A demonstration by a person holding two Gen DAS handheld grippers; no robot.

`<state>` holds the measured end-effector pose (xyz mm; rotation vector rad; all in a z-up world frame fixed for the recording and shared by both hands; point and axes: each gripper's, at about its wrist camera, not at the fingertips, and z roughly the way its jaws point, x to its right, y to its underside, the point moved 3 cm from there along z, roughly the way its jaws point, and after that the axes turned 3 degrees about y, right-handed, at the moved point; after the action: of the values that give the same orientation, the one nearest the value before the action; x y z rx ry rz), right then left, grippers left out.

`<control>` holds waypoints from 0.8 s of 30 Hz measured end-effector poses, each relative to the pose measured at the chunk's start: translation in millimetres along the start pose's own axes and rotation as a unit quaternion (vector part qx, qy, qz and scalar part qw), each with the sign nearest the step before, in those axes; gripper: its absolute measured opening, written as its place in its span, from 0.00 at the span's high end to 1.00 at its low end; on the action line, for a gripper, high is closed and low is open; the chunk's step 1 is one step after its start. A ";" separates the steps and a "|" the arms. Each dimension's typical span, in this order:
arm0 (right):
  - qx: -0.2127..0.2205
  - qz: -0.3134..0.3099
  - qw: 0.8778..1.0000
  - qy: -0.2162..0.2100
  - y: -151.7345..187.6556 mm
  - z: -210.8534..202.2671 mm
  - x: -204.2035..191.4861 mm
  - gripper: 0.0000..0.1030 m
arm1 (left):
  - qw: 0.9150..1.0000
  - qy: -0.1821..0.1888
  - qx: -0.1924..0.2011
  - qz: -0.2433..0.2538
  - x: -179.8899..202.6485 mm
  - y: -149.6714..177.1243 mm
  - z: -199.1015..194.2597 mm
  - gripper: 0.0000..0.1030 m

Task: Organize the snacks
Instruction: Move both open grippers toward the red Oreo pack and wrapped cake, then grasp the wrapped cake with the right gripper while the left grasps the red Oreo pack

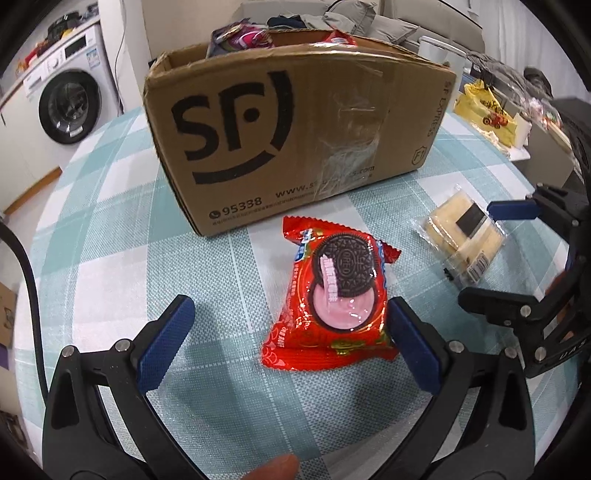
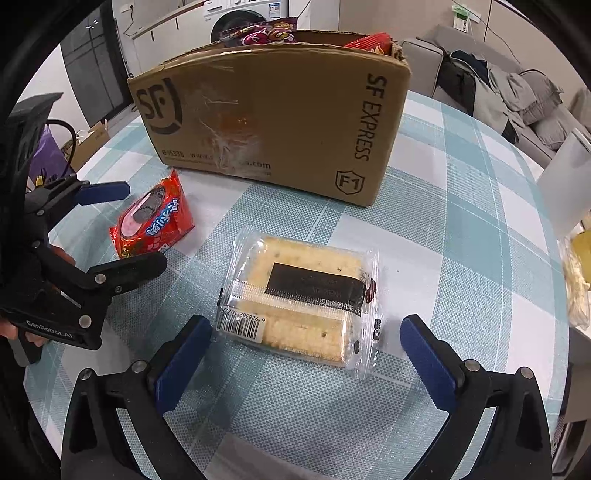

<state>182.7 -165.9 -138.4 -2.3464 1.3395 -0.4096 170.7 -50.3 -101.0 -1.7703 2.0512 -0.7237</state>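
A red Oreo pack lies flat on the checked tablecloth, just in front of the SF cardboard box. My left gripper is open around the pack's near end, and its right finger is close to the wrapper's edge. A clear-wrapped cracker pack lies to the right. My right gripper stands open at its near edge without touching it. Each gripper also shows in the other's view: the right gripper, and the left gripper by the Oreo pack. Several snack bags stick out of the box.
A yellow bag and a white object sit at the table's right side. A washing machine stands behind on the left. A sofa with clothes is behind on the right. A person's fingertip shows at the bottom edge.
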 end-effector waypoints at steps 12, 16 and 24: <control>-0.006 -0.005 1.000 -0.003 -1.6 0.2 -2.3 0.00 | 1.000 -0.001 -0.001 0.001 -2.6 -0.6 2.4 0.00; -0.006 -0.008 1.000 -0.007 -1.0 -0.3 -2.3 0.00 | 1.000 -0.001 -0.001 0.001 -1.9 -0.2 2.0 0.00; -0.009 -0.019 1.000 -0.017 2.7 -3.6 -5.6 0.02 | 1.000 -0.001 0.000 -0.001 -4.2 -3.5 5.0 0.00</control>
<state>176.2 -163.0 -136.8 -2.3850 1.2904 -0.3682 177.0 -47.3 -103.4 -1.7726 2.0478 -0.7215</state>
